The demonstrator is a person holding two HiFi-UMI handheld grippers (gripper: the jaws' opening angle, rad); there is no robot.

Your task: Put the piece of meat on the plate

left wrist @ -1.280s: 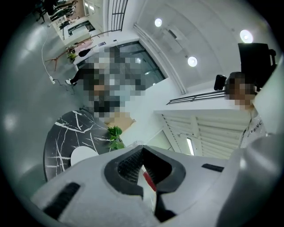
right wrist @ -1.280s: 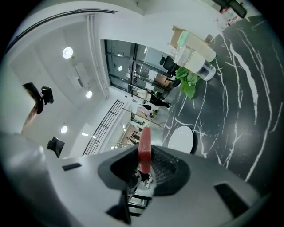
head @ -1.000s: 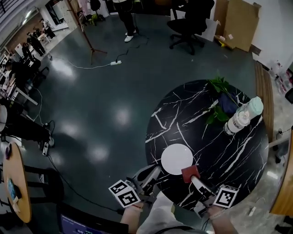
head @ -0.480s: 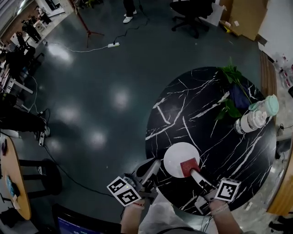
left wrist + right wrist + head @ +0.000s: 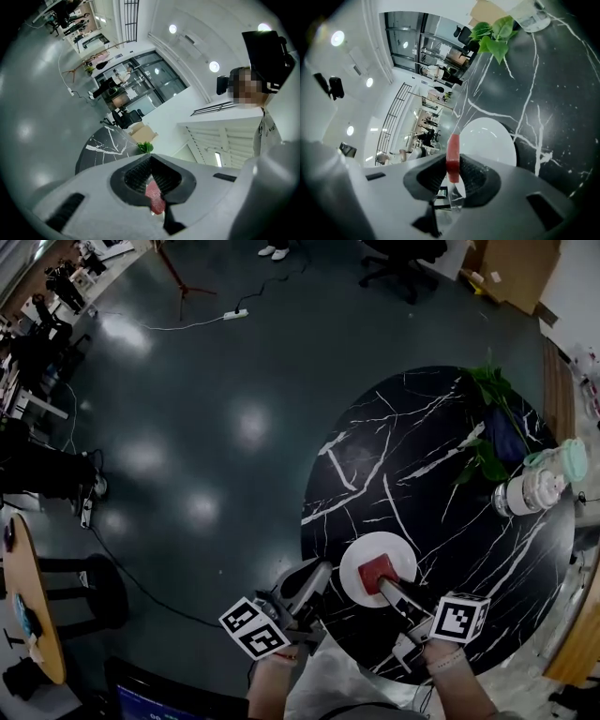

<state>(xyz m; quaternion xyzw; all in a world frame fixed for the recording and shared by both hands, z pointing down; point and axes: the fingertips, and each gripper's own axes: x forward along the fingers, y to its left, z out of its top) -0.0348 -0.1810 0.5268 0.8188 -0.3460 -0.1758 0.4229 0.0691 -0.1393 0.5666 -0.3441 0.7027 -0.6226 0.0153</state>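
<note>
A red piece of meat (image 5: 374, 572) hangs over the middle of the white plate (image 5: 352, 569) on the black marble table (image 5: 422, 456); whether it touches the plate I cannot tell. My right gripper (image 5: 382, 582) is shut on it from the near right. In the right gripper view the meat (image 5: 453, 157) stands edge-on between the pads, with the plate (image 5: 490, 140) just beyond. My left gripper (image 5: 317, 573) hovers at the table's near edge, left of the plate, jaws together and holding nothing. A reddish sliver (image 5: 156, 197) shows in its slit.
A leafy green plant (image 5: 489, 418) and a bottle with a pale green cap (image 5: 542, 480) stand at the table's far right. A wooden side table (image 5: 23, 601) is at the left, across dark floor with cables (image 5: 141, 549).
My right gripper has carried the meat from beside the plate's near right rim to over its middle, sinking lower. The left gripper has shifted a little toward the table edge.
</note>
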